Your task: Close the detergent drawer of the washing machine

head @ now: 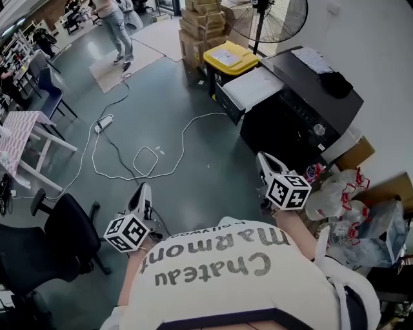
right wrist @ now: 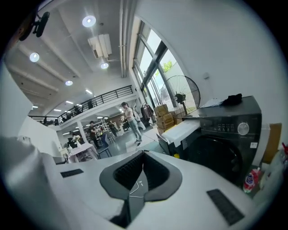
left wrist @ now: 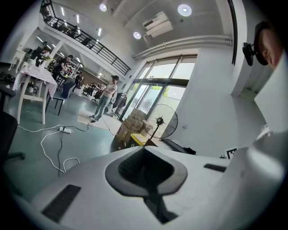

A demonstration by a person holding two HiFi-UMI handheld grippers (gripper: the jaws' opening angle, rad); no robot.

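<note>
We hold both grippers low before body, tilted slightly down.
Left gripper (head: 142, 190): fingers closed, empty.
Right gripper (head: 261, 158): fingers closed, empty.
Detergent drawer (head: 250, 89), one: pulled out of washing machine (head: 303, 119), one; well ahead of right fingers, apart.

Grey-green floor (head: 168, 84), white cable (head: 183, 140) looped across; stacked cardboard boxes (head: 200, 26), pedestal fan (head: 274, 16) by white wall (head: 381, 58); tall windows (right wrist: 157, 67), round ceiling downlights (right wrist: 88, 20).
</note>
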